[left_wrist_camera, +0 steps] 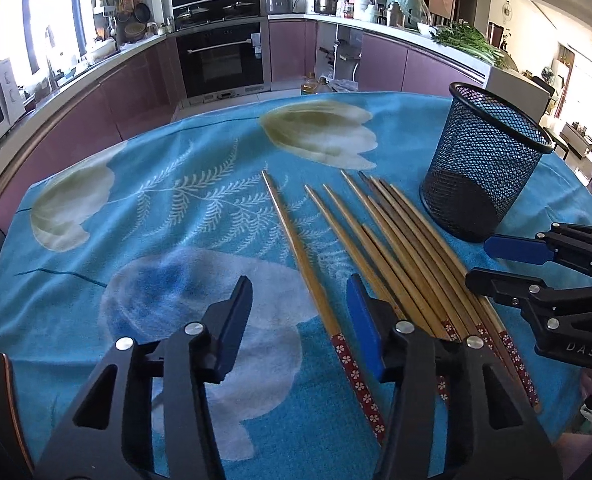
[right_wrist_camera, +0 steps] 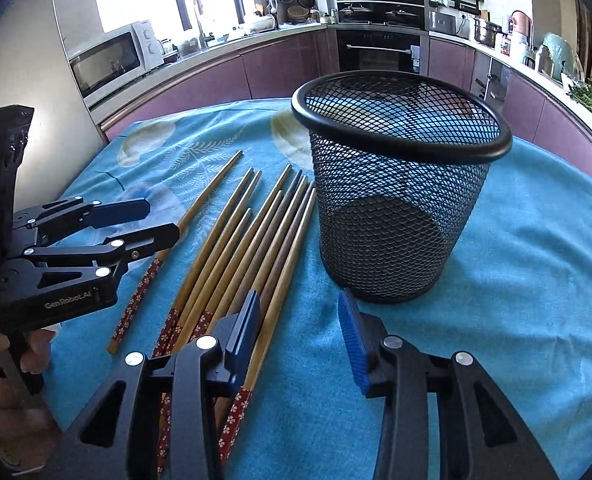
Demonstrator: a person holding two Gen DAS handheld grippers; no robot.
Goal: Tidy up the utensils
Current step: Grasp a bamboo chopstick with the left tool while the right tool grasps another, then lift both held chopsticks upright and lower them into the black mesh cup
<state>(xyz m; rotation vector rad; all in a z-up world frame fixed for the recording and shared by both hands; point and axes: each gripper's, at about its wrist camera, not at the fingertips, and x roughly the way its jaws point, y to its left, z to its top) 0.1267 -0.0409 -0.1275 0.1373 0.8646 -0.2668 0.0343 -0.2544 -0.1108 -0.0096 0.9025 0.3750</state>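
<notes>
tools both released, jaws wide. left tool (left_wrist_camera: 300, 312) straddles a lone chopstick (left_wrist_camera: 308, 272); right tool (right_wrist_camera: 300, 324) sits over the edge of the chopstick bundle (right_wrist_camera: 247, 240). mesh cup (right_wrist_camera: 396, 184) upright just right of the bundle, bare blue cloth on the surface (right_wrist_camera: 536, 264) beyond it.

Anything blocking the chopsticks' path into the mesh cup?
Nothing visible does. The chopsticks lie flat on the cloth beside the mesh cup, which stands upright with an open, empty mouth. Both the left gripper and right gripper are open, holding nothing.
</notes>
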